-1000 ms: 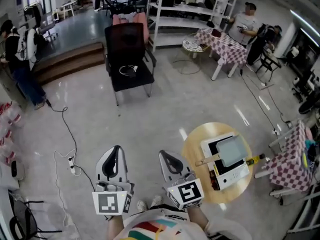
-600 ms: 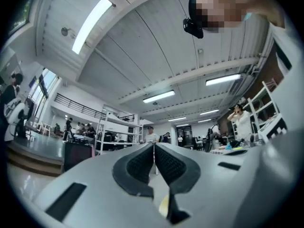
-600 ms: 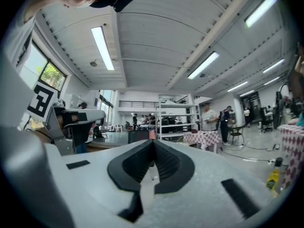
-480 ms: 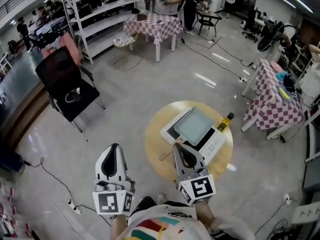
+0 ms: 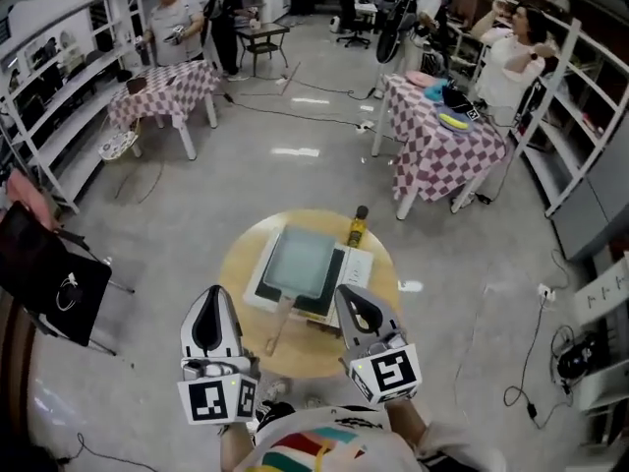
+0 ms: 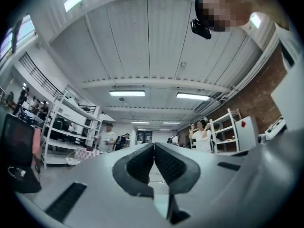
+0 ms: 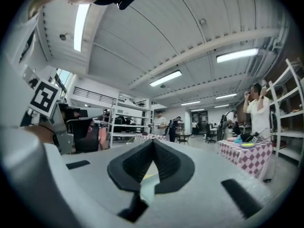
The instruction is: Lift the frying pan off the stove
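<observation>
1. Left tool (image 5: 213, 308) and right tool (image 5: 354, 308) are both clenched with nothing between the jaws. They're held low in front of the person, short of the counter (image 5: 239, 264). Risk: if they go in shut, they'd shove the handle instead of taking it.
2. Frying pan (image 5: 300, 262), square and grey, sits on the stove (image 5: 347, 275) mid-counter. Its wooden handle (image 5: 278, 324) points back toward the person, between the two tools. Risk: the handle is thin and long, so a grip far out likely lets the pan tip or twist in the pads.
3. The stove looks light. Dragging the pan sideways rather than lifting it straight up could slide the stove toward the counter's edge.
4. Bottle (image 5: 357, 226) stands just beside the stove's far corner. A pan swung that way could knock it over.
5. Checkered table (image 5: 432, 150) and the people beyond are well apart, so no hazard there.
</observation>
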Tool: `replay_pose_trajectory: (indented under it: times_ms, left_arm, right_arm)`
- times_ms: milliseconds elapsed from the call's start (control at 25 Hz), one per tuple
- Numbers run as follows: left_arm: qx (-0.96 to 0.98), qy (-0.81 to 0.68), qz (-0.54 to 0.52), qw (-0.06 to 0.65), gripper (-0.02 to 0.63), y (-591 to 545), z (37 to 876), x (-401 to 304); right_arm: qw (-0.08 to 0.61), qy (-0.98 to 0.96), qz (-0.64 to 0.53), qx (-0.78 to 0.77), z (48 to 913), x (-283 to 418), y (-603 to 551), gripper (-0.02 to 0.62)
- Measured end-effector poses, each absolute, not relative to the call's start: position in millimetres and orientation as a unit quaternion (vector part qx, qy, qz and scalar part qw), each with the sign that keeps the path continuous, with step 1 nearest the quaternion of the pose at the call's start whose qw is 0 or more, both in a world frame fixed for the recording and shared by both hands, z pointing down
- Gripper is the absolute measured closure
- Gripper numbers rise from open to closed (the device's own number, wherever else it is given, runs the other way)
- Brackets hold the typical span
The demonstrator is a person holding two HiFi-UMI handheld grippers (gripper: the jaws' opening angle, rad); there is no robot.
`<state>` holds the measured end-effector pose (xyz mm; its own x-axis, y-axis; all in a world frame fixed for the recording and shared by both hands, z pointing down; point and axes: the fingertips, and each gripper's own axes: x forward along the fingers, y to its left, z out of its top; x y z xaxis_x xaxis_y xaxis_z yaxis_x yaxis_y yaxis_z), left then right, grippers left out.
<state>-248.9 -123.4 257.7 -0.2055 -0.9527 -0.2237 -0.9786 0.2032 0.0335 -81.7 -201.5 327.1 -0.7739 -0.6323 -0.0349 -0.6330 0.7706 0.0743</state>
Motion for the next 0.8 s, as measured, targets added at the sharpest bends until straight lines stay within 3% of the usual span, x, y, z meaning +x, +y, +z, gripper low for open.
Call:
replay_pose_trajectory:
  times_ms: [360, 800]
  left_arm:
    - [-0.737, 0.666, 0.093, 0.067, 0.598, -208.5, 257.6, -251.5]
    - [-0.816, 0.568, 0.104, 0.035, 0.598, -235.7, 275.8, -251.0]
  right_arm:
    - [0.002, 0.871, 0.041, -0.489, 327.0, -63.5, -230.8, 0.603]
    - [-0.024, 0.799, 0.027, -0.6, 343.6, -61.3, -214.9, 0.603]
